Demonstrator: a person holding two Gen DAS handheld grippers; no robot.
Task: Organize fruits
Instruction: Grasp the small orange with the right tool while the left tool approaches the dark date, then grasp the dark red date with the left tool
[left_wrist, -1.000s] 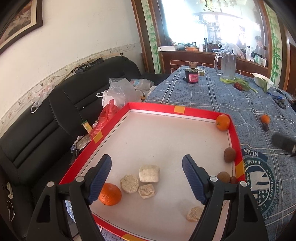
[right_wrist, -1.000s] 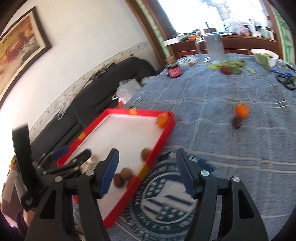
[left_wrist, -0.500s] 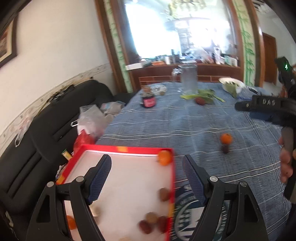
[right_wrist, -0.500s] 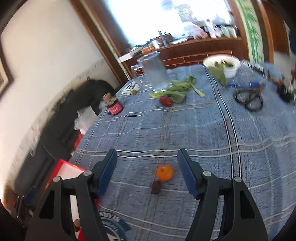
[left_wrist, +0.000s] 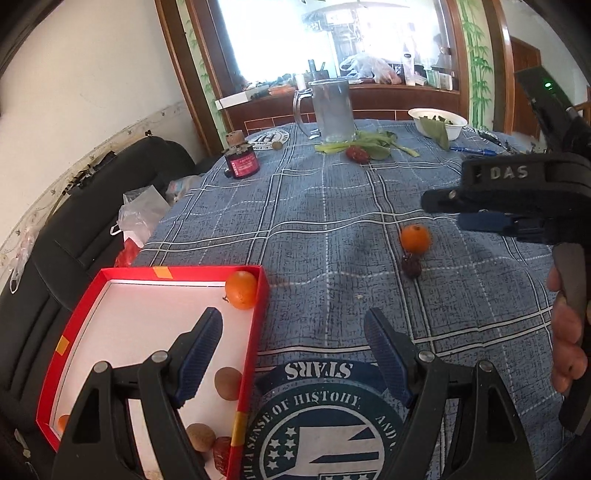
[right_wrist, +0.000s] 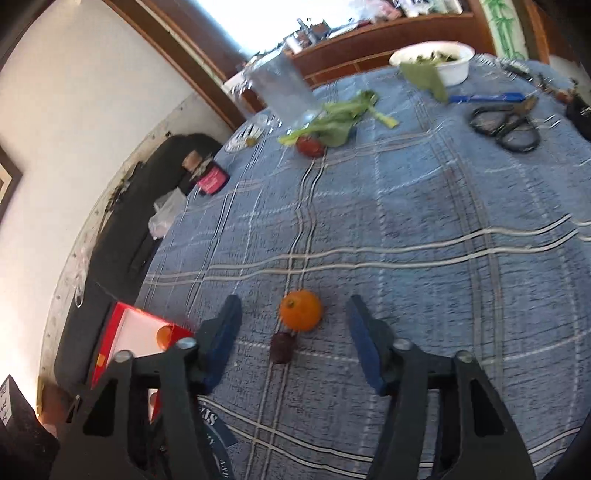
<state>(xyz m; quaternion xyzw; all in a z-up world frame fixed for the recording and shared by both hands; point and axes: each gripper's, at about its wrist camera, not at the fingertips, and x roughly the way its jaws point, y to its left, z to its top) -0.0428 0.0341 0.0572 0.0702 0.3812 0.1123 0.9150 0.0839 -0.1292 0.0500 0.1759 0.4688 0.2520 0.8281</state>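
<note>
A small orange (right_wrist: 300, 309) lies on the blue checked tablecloth with a dark red date (right_wrist: 282, 347) touching its near side. My right gripper (right_wrist: 293, 334) is open and empty, its jaws to either side of both fruits, just above the cloth. The left wrist view shows the same orange (left_wrist: 415, 238), the date (left_wrist: 410, 266) and the right gripper (left_wrist: 487, 208) above them. My left gripper (left_wrist: 293, 354) is open and empty over the right wall of the red tray (left_wrist: 255, 332). The tray holds an orange (left_wrist: 241, 290), brown round fruits (left_wrist: 228, 383) and a red date (left_wrist: 221, 448).
At the far end of the table stand a glass pitcher (left_wrist: 331, 110), a red-labelled jar (left_wrist: 242, 162), greens with a red fruit (left_wrist: 357, 153), a white bowl (left_wrist: 439, 122) and scissors (right_wrist: 504, 127). A black sofa (left_wrist: 74, 221) with plastic bags runs along the left.
My right gripper has dropped closer to the orange and date, which now sit between its jaws. My left gripper has swung right, from over the tray's inside to its right wall.
</note>
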